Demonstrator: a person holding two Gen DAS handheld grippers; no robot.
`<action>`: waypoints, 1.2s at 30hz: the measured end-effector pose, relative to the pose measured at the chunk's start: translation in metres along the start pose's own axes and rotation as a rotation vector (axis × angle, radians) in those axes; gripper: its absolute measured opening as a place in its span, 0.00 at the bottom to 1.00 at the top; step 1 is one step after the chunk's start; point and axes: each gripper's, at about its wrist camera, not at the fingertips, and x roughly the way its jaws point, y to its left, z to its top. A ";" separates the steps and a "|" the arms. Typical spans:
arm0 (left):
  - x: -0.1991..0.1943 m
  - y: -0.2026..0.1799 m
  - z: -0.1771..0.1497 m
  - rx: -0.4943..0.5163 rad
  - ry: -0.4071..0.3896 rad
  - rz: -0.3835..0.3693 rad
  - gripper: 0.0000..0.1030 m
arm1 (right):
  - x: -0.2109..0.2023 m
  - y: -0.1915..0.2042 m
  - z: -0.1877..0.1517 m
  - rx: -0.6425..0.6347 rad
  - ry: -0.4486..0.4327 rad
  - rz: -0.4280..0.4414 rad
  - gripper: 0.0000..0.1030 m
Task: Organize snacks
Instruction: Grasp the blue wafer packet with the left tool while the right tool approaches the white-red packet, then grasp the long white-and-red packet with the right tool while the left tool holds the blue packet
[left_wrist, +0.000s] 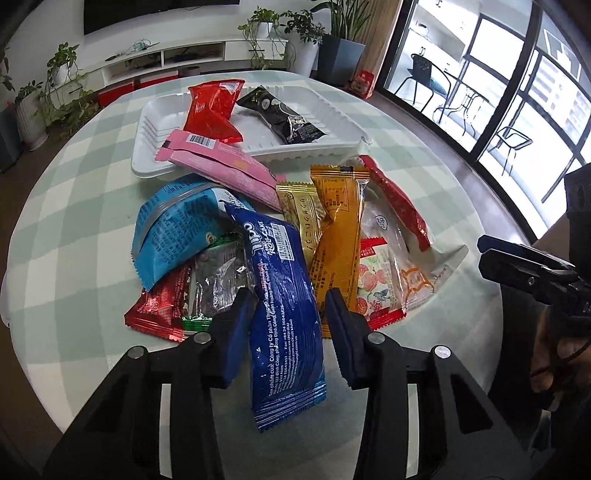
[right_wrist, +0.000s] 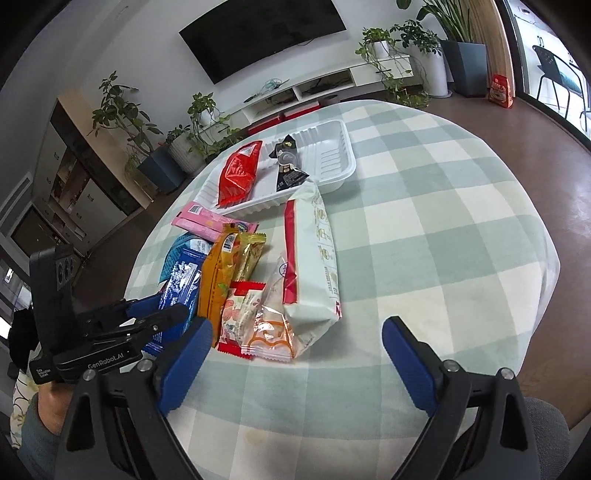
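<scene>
- Left wrist view: round table (left_wrist: 74, 229) under a pale green-and-white checked cloth; TV unit, potted plants and balcony glass behind.
- White tray (left_wrist: 155, 147) at the far side, holding a red packet (left_wrist: 212, 110) and a black packet (left_wrist: 284, 114).
- Snack pile (left_wrist: 332, 229) heaped just before the tray, lower packets partly hidden.
- Left gripper (left_wrist: 290, 321) straddling the dark blue packet (left_wrist: 284, 295); cannot tell whether pinched.
- Right gripper (right_wrist: 295, 354) spread wide, nothing between its pads.

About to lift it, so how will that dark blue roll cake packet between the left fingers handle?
The dark blue packet looks puffy and crinkled, so probably light and floppy. Its glossy film may slip in the left hand-held gripper. Lifting could nudge the neighbouring orange packet.
</scene>
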 end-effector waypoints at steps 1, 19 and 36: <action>0.002 0.000 -0.001 0.001 0.010 0.001 0.34 | 0.000 0.000 -0.001 -0.006 -0.004 -0.006 0.92; -0.027 0.028 -0.016 -0.095 -0.066 -0.082 0.25 | 0.003 0.011 0.012 -0.092 -0.028 -0.025 0.82; -0.032 0.032 -0.039 -0.139 -0.076 -0.158 0.25 | 0.076 -0.003 0.052 -0.072 0.146 -0.052 0.48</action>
